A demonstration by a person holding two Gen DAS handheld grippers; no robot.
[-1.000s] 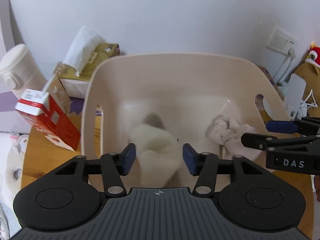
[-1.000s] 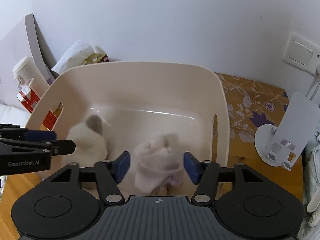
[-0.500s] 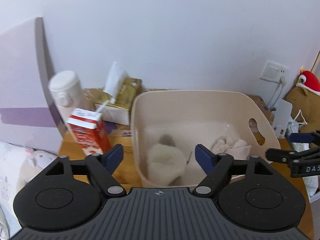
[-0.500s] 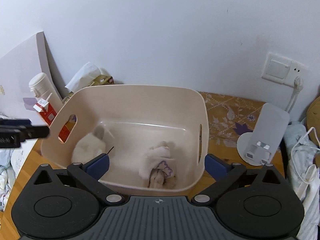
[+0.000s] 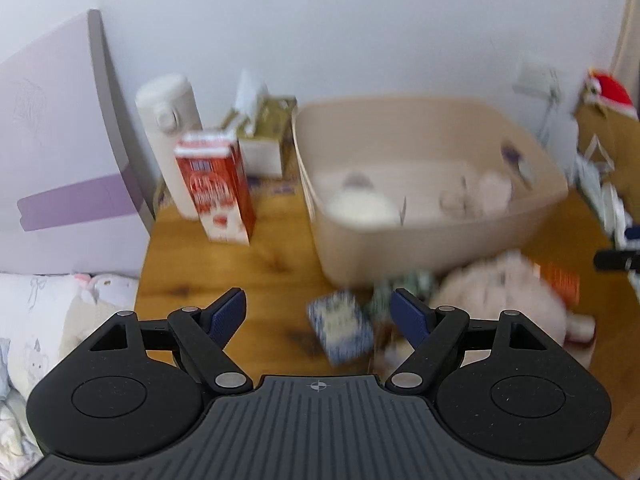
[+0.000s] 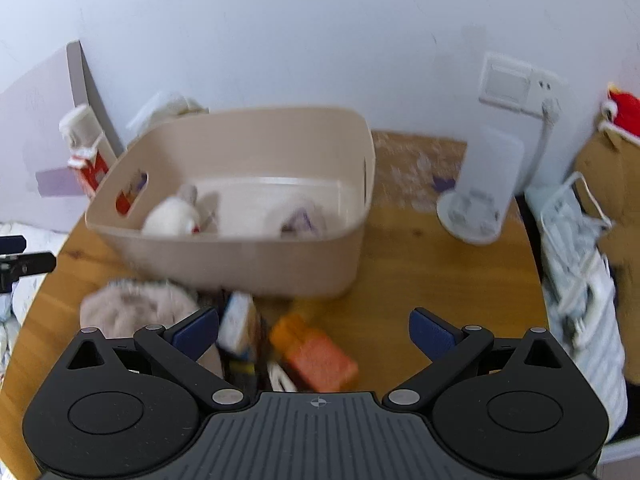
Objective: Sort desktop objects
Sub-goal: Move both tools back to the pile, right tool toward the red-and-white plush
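Note:
A beige bin (image 5: 436, 236) (image 6: 248, 256) stands on the wooden table and holds a white plush toy (image 5: 360, 206) (image 6: 172, 218) and a pale crumpled cloth (image 5: 486, 192) (image 6: 296, 220). In front of the bin lie a fluffy pink plush (image 5: 500, 300) (image 6: 136, 308), a blue-and-white box (image 5: 340, 326) (image 6: 238, 324) and an orange box (image 6: 314, 354) (image 5: 558, 282). My left gripper (image 5: 318, 314) is open and empty above the blue-and-white box. My right gripper (image 6: 314, 330) is open and empty above the orange box.
A red milk carton (image 5: 216, 188), a white bottle (image 5: 168, 136) and a tissue box (image 5: 264, 136) stand left of the bin. A white phone stand (image 6: 480, 196) stands right of it. A purple board (image 5: 56, 128) leans at the left. Bedding lies past the table's edges.
Both grippers have pulled back and away from the bin, leaving the plush toy and the cloth inside it. The objects in front of the bin have come into view.

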